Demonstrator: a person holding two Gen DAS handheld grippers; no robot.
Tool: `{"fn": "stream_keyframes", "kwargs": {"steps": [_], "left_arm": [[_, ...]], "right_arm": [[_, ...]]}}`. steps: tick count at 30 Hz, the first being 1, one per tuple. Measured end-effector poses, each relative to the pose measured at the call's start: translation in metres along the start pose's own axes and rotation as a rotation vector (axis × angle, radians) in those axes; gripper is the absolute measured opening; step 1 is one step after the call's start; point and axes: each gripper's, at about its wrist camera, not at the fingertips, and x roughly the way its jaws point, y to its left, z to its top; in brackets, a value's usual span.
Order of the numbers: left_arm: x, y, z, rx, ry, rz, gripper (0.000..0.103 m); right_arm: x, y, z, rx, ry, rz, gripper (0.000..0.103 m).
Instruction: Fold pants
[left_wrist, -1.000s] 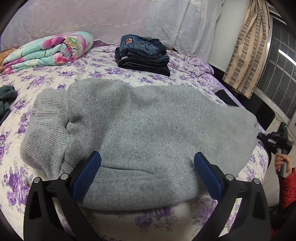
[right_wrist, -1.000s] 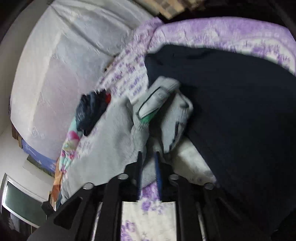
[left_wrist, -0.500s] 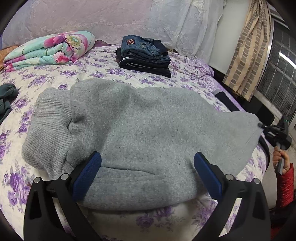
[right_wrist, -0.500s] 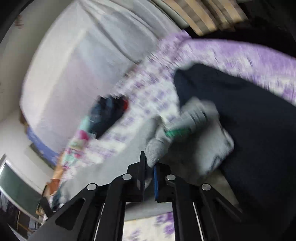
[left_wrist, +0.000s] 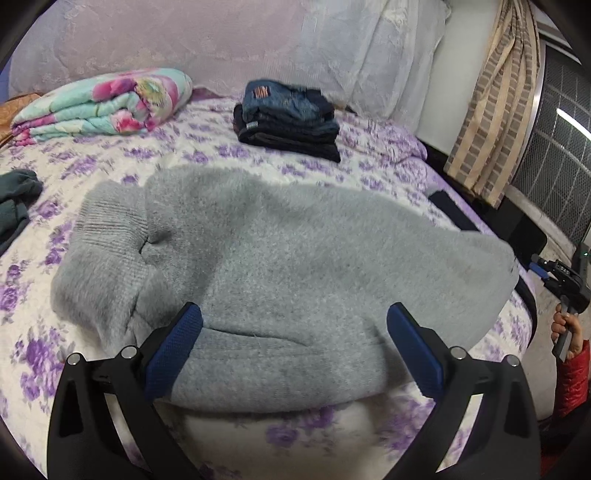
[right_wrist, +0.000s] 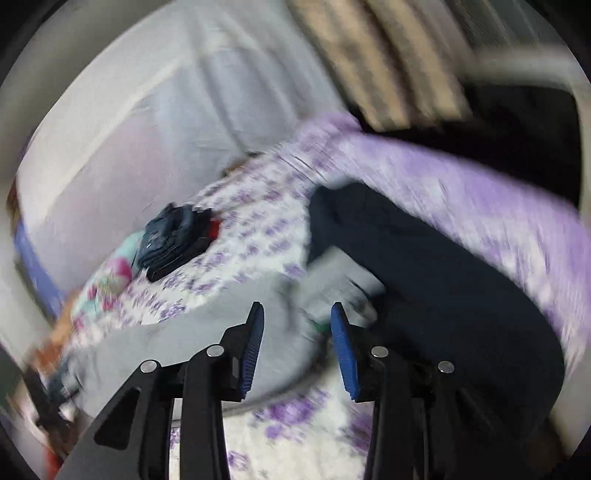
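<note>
Grey fleece pants (left_wrist: 295, 240) lie folded across the purple-flowered bedspread (left_wrist: 221, 155), ribbed cuffs at the left. My left gripper (left_wrist: 294, 312) hovers open over their near edge, its blue pads (left_wrist: 173, 350) wide apart and gripping nothing. In the blurred right wrist view my right gripper (right_wrist: 297, 308) has its jaws opening; the pants (right_wrist: 207, 332) lie beyond and below the pads, which do not press on them. From the left wrist view, the right gripper (left_wrist: 543, 269) sits at the pants' far right end, held by a hand in a red sleeve (left_wrist: 570, 373).
A stack of folded jeans (left_wrist: 288, 114) and a rolled floral quilt (left_wrist: 103, 103) sit at the head of the bed. A dark green garment (left_wrist: 14, 206) lies at the left. A black garment (right_wrist: 424, 277) covers the right side near the bed's edge, below a curtain (left_wrist: 495, 110).
The right gripper was shut on the grey pants' end half a second ago; now its jaws stand apart, off the cloth, and it has risen and rolled. The left gripper stayed put.
</note>
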Motion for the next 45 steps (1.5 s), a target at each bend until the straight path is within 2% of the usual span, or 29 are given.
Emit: {"fn": "stream_keyframes", "kwargs": {"steps": [2,4,6,8,9,10,11,12,14,16,18,20,22,24,26,27,28,29,30,32,35,38,40,43,45], "left_arm": [[-0.009,-0.010,0.005,-0.004,-0.033,-0.058,0.098],[-0.016,-0.026,0.012,0.005,-0.062,-0.122,0.098],[-0.014,-0.043,0.017,0.043,-0.059,-0.136,0.098],[0.006,-0.061,0.017,0.106,0.004,-0.108,0.098],[0.024,-0.066,0.012,0.139,0.064,-0.069,0.098],[0.041,-0.067,0.005,0.159,0.125,-0.029,0.098],[0.060,-0.068,-0.004,0.188,0.200,0.024,0.098],[0.060,-0.074,-0.003,0.215,0.203,0.048,0.098],[0.054,-0.083,-0.005,0.265,0.174,0.070,0.098],[0.053,-0.082,-0.003,0.251,0.170,0.076,0.098],[0.045,-0.079,0.003,0.203,0.136,0.057,0.098],[0.035,-0.080,0.018,0.127,0.065,-0.015,0.098],[0.036,-0.081,0.030,0.092,0.044,-0.047,0.098],[0.050,-0.084,0.039,0.100,0.062,-0.004,0.098],[0.078,-0.081,0.038,0.121,0.138,0.093,0.098],[0.101,-0.078,0.027,0.137,0.214,0.154,0.099],[0.106,-0.080,0.021,0.163,0.220,0.183,0.099],[0.102,-0.087,0.021,0.194,0.210,0.201,0.098],[0.097,-0.091,0.019,0.217,0.199,0.204,0.098],[0.094,-0.089,0.015,0.220,0.191,0.194,0.098],[0.087,-0.077,0.018,0.157,0.173,0.121,0.098],[0.082,-0.071,0.018,0.116,0.155,0.076,0.098],[0.081,-0.070,0.017,0.109,0.151,0.068,0.098],[0.083,-0.073,0.016,0.117,0.154,0.078,0.098],[0.082,-0.075,0.014,0.122,0.155,0.083,0.098]], "right_arm": [[0.006,0.034,0.004,-0.107,-0.008,0.034,0.039],[0.022,0.064,0.004,-0.208,0.003,0.066,0.046],[0.049,0.093,-0.002,-0.307,0.041,0.068,0.065],[0.084,0.109,-0.009,-0.371,0.104,0.046,0.067],[0.099,0.109,-0.015,-0.385,0.161,0.009,0.071],[0.123,0.107,-0.020,-0.374,0.251,-0.013,0.072],[0.147,0.092,-0.029,-0.321,0.360,0.009,0.075],[0.149,0.085,-0.028,-0.281,0.357,0.050,0.074],[0.138,0.082,-0.017,-0.211,0.379,0.068,0.074],[0.123,0.089,-0.009,-0.173,0.330,0.124,0.074],[0.118,0.110,-0.004,-0.223,0.304,0.165,0.074],[0.118,0.143,-0.003,-0.297,0.282,0.214,0.074],[0.128,0.174,-0.003,-0.348,0.274,0.252,0.080],[0.141,0.209,-0.008,-0.402,0.279,0.278,0.084],[0.169,0.240,-0.021,-0.447,0.342,0.306,0.087],[0.185,0.247,-0.031,-0.462,0.393,0.298,0.089],[0.203,0.252,-0.044,-0.481,0.459,0.277,0.090],[0.222,0.254,-0.062,-0.516,0.523,0.251,0.098],[0.218,0.256,-0.065,-0.541,0.490,0.262,0.100],[0.208,0.258,-0.057,-0.531,0.501,0.280,0.099],[0.184,0.250,-0.027,-0.425,0.483,0.514,0.099],[0.191,0.243,0.009,-0.257,0.501,0.666,0.099],[0.211,0.243,0.020,-0.177,0.543,0.708,0.096],[0.244,0.258,0.018,-0.181,0.614,0.720,0.082],[0.254,0.265,0.003,-0.213,0.649,0.722,0.066]]}}
